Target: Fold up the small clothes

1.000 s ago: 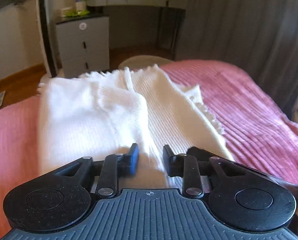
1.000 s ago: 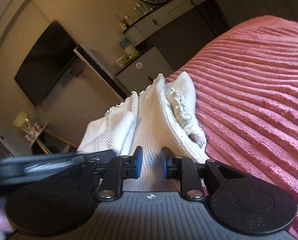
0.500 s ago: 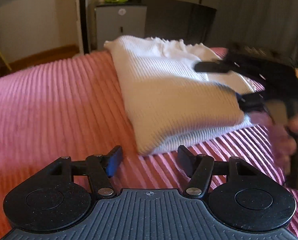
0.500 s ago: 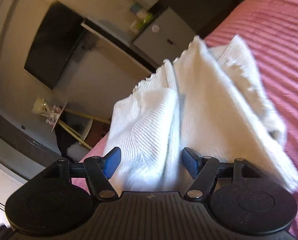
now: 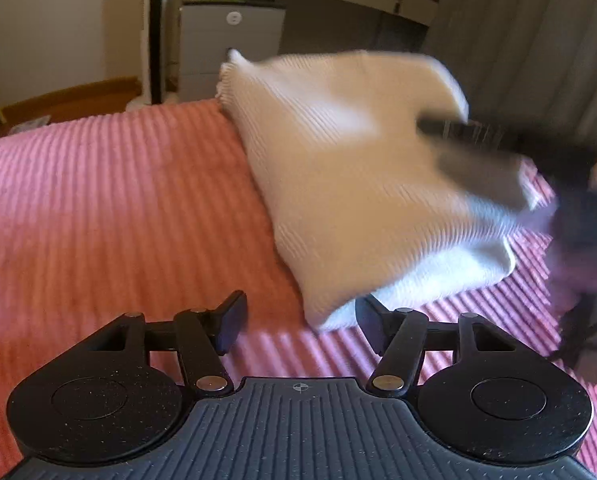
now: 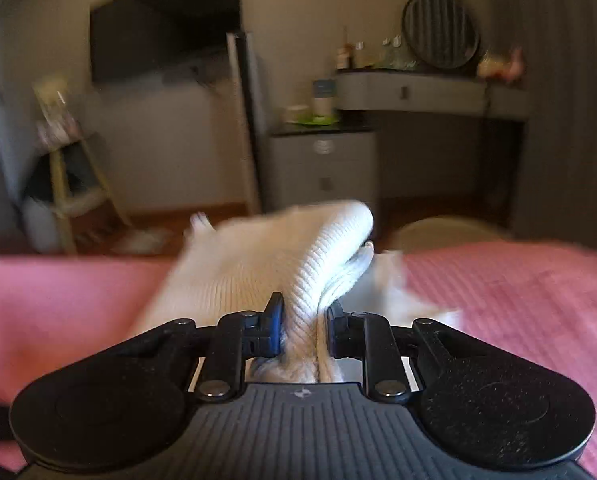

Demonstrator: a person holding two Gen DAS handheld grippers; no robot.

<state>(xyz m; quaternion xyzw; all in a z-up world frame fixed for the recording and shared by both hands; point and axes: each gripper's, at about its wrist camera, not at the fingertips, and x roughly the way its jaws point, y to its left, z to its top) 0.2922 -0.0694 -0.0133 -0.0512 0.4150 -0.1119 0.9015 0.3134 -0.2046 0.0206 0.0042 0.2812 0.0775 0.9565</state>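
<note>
A white ribbed knit garment [image 5: 362, 184], folded, lies on the pink ribbed bedspread [image 5: 98, 208] and is partly lifted at its right side. My left gripper [image 5: 300, 322] is open and empty, just in front of the garment's near corner. My right gripper [image 6: 304, 330] is shut on a thick fold of the white garment [image 6: 298, 264] and holds it above the bed. In the left wrist view the right gripper [image 5: 498, 160] is a dark blur at the garment's right edge.
Beyond the bed's far edge stand a grey drawer cabinet [image 5: 230, 48] and a grey vanity desk [image 6: 430, 92] with a round mirror [image 6: 440, 30]. A wall TV [image 6: 162, 20] and a yellow stool [image 6: 70, 184] are at the left. A grey curtain [image 5: 538, 40] hangs at the right.
My right gripper has closed on the garment's fold and lifted it, turning toward level. My left gripper let go earlier, pulled back and stays open; the garment's right side has risen.
</note>
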